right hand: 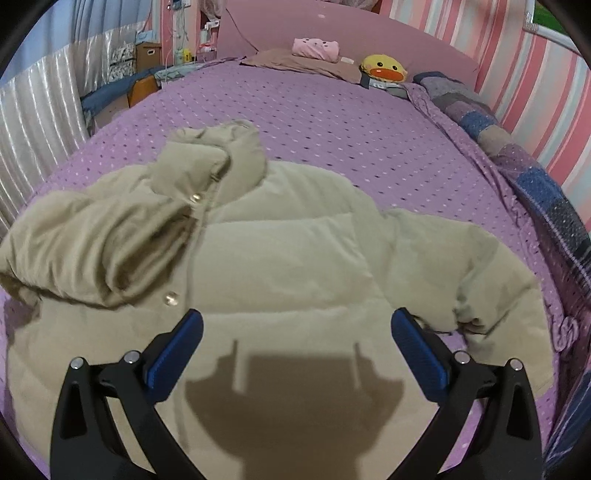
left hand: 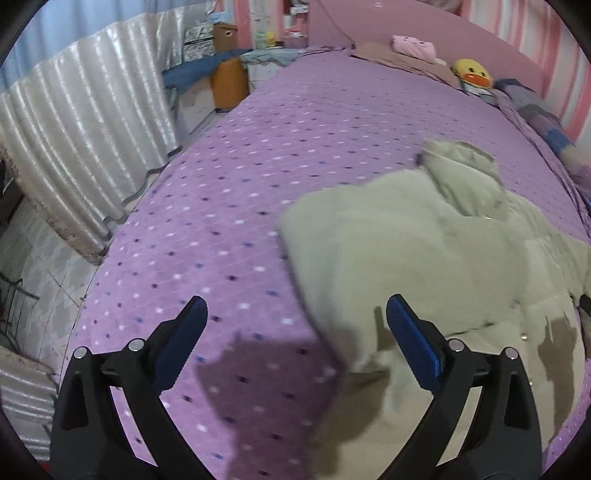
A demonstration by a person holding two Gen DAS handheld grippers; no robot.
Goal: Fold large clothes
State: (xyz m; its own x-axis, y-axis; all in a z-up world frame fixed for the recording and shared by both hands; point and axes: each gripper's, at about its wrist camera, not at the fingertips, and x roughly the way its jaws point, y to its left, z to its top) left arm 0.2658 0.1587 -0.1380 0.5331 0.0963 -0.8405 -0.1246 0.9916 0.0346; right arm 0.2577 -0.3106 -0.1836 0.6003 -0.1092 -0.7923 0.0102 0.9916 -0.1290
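- Left tongs (left hand: 297, 314) spread wide, holding nothing, above the purple dotted bedspread (left hand: 229, 192); their right pad stands over the near left edge of the jacket (left hand: 406, 258).
- The beige padded jacket (right hand: 288, 266) lies front up ahead of the right tongs, collar pointing away toward the headboard (right hand: 332, 33), long axis running from the tongs to the collar.
- Its left sleeve is folded across the chest; the right sleeve lies out to the side, cuff beside the right pad.
- Right tongs (right hand: 297, 328) spread wide, empty, over the hem.
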